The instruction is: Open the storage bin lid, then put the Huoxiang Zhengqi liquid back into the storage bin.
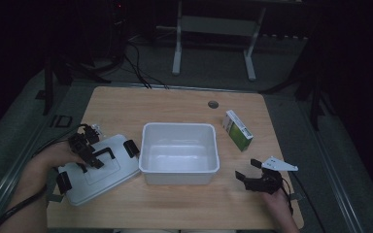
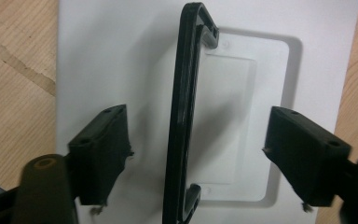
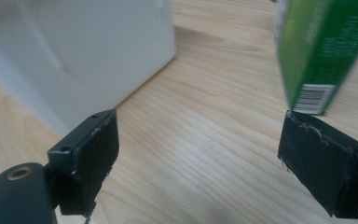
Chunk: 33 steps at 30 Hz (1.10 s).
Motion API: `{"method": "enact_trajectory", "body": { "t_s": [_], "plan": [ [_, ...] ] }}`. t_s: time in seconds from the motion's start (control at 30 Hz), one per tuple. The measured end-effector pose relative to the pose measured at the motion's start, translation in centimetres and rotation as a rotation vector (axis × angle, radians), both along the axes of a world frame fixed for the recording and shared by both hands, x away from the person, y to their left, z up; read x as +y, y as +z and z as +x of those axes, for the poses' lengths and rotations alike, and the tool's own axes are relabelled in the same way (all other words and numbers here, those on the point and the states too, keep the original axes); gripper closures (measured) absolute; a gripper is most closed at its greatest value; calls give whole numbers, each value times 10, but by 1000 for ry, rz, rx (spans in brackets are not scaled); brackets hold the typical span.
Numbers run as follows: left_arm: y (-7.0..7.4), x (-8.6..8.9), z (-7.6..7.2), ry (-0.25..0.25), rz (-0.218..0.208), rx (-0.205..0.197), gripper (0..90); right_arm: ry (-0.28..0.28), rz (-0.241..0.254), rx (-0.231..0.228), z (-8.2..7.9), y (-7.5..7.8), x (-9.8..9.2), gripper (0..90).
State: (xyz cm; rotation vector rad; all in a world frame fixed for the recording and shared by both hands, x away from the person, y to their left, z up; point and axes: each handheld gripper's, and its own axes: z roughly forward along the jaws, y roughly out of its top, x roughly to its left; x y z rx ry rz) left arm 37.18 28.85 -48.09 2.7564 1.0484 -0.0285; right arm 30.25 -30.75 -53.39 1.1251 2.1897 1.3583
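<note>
The white lid (image 1: 99, 172) lies flat on the table (image 1: 184, 104) near its front left corner, just left of the white bin (image 1: 179, 153), and its right edge sits close against the bin's left wall. A black handle (image 2: 184, 116) stands up from the recessed panel in the lid's middle, and black clips (image 1: 131, 148) show at the lid's ends. The left gripper (image 1: 91, 156) hangs straight over that handle: in the left gripper view the handle runs up between the two jaws, which stand wide apart with clear white lid showing on either side of it, so neither pad touches the handle. The person's left hand (image 1: 53, 156) carries this gripper from the table's left edge. The bin sits open-topped in the middle of the table. Toward the far right corner a green and white carton (image 1: 237, 129) stands on the wood, well apart from the bin. The right gripper (image 1: 248, 171) is low over the table near the front right corner, jaws spread wide with only bare wood between them, facing the gap between the bin's corner (image 3: 74, 56) and the carton (image 3: 321, 51).
</note>
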Motion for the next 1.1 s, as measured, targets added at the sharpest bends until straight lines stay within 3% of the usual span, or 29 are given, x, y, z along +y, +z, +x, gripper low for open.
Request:
{"method": "enact_trajectory", "body": {
  "t_s": [0.07,0.1,0.13,0.27,0.4,0.53,0.8,1.1],
  "plan": [
    [0,0,0,0,1,3,153,5,25,7,0,2,-4,108],
    [0,0,-1,3,1,-1,153,-2,22,5,-1,3,-4,114],
    [0,0,-1,4,2,-6,151,12,17,12,-1,4,-6,176],
    [1,0,-3,3,4,-27,142,57,-6,34,-4,6,-8,184],
    [1,1,-4,7,1,-26,142,82,6,43,-6,7,-9,211],
    [1,2,-5,8,4,-27,142,86,4,58,-6,9,-11,256],
    [0,3,-6,12,5,-26,142,81,-18,86,-3,18,-10,262],
    [4,5,-7,9,5,-24,142,76,-40,85,10,44,-15,265]
  ]
}}
